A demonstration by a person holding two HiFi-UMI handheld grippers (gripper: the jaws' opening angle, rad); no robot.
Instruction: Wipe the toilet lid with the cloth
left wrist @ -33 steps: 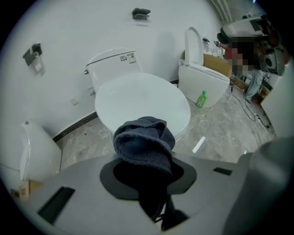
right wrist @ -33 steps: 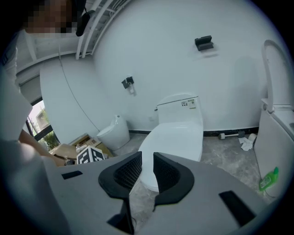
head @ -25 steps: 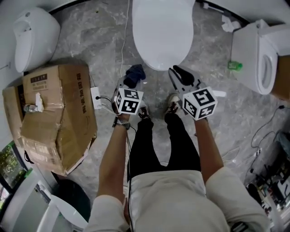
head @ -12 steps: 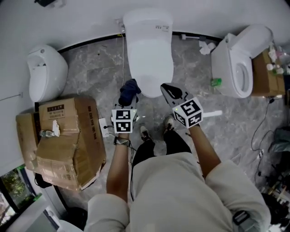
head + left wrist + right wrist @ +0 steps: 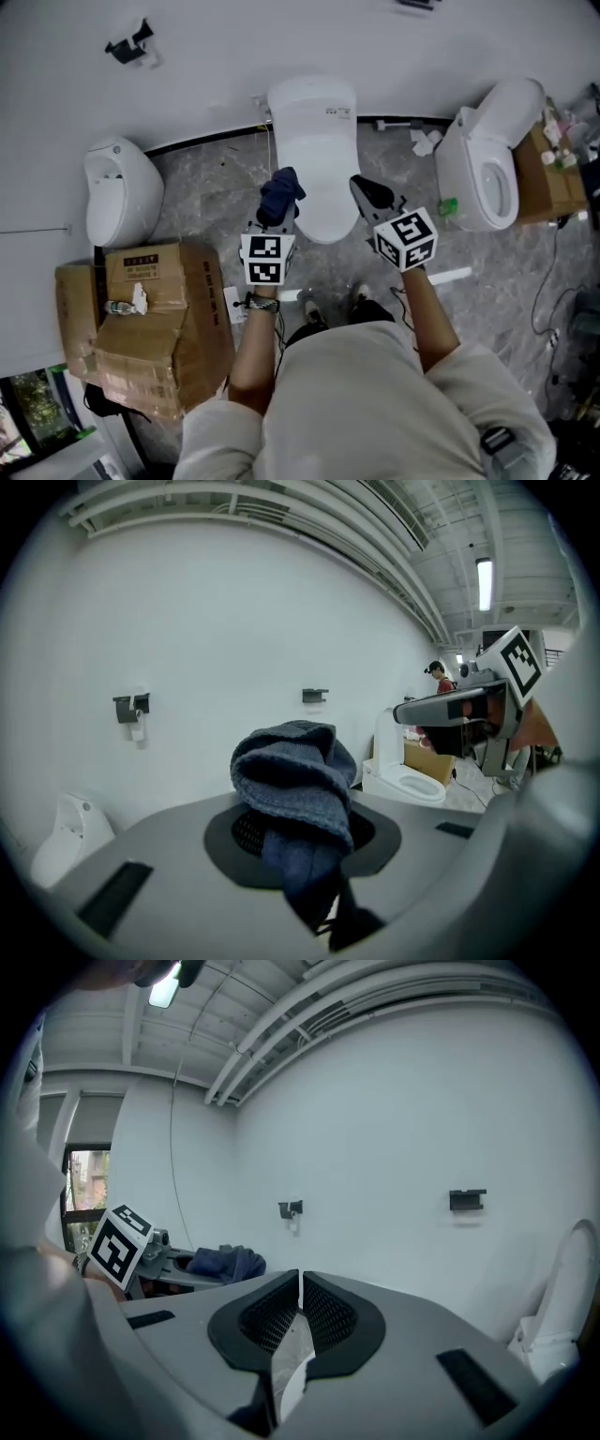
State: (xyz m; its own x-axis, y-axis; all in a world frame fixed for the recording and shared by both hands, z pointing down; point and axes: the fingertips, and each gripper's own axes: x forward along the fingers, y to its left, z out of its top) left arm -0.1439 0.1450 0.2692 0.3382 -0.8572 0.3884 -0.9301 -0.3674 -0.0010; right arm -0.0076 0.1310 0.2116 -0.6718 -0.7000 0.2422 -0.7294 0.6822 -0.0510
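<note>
Left hand-held gripper (image 5: 277, 218) clamped around cloth (image 5: 293, 782)

Dark blue knitted cloth (image 5: 295, 780): soft, ribbed, matt. White closed toilet lid (image 5: 314, 173): smooth and glossy, hard like plastic or ceramic. Brown cardboard box (image 5: 155, 323): dull paper surface, creased and dented. Grey veined floor (image 5: 211, 187): stone-like, faintly shiny. Right gripper (image 5: 300, 1283): matt grey plastic shell, black pads (image 5: 328, 1321) with fine grid texture. White wall (image 5: 187, 75): plain, matt.
</note>
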